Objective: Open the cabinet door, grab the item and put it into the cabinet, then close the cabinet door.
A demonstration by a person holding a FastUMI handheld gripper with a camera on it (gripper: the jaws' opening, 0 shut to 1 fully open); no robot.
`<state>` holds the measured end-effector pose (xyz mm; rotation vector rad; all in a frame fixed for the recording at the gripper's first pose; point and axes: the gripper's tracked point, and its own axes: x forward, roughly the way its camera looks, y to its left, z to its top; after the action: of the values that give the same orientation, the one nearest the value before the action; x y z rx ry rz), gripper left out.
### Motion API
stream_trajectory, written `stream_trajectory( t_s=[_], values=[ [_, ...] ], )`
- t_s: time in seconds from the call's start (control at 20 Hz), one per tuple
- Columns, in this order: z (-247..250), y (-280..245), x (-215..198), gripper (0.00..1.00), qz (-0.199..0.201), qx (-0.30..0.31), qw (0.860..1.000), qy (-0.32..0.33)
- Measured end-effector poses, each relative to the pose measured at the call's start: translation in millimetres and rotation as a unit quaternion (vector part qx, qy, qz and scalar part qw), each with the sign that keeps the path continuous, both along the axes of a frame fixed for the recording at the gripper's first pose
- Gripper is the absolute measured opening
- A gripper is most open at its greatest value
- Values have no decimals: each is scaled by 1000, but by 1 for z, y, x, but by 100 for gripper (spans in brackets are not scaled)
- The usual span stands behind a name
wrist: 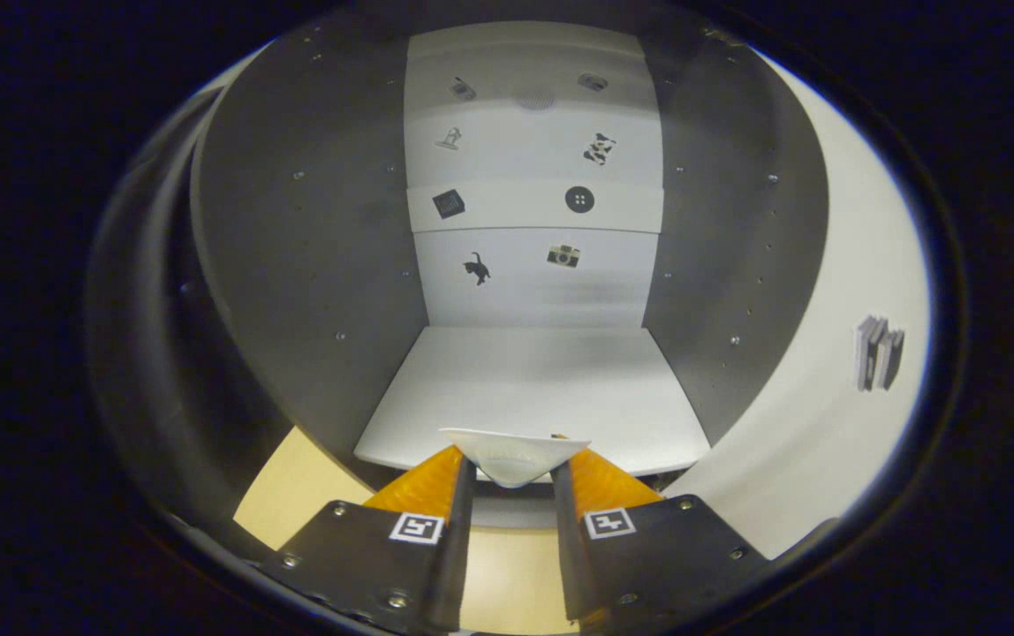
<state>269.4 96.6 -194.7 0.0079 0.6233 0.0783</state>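
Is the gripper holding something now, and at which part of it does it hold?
Yes. The tongs are shut on a small white shallow dish, gripping its near rim from both sides, at the front edge of the open white cabinet's floor.

The handheld two-finger gripper rises from the bottom centre of the frame, its two fingers angled inward and converging toward their tips. Each finger carries a small square black-and-white marker on its flat upper plate, fastened with screws. The fingers are drawn close, both pressing on a small white shallow bowl gripped between the tips just below mid-frame, held level and pointing straight ahead.
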Motion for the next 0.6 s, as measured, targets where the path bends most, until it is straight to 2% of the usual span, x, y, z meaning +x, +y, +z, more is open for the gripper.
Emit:
stream_trajectory(
  t_s=[0.35, 0.6],
  values=[
    [-27, 5, 28, 43, 1, -1, 998, 59],
    [-34, 5, 41, 43, -6, 4, 998, 70]
  ],
)
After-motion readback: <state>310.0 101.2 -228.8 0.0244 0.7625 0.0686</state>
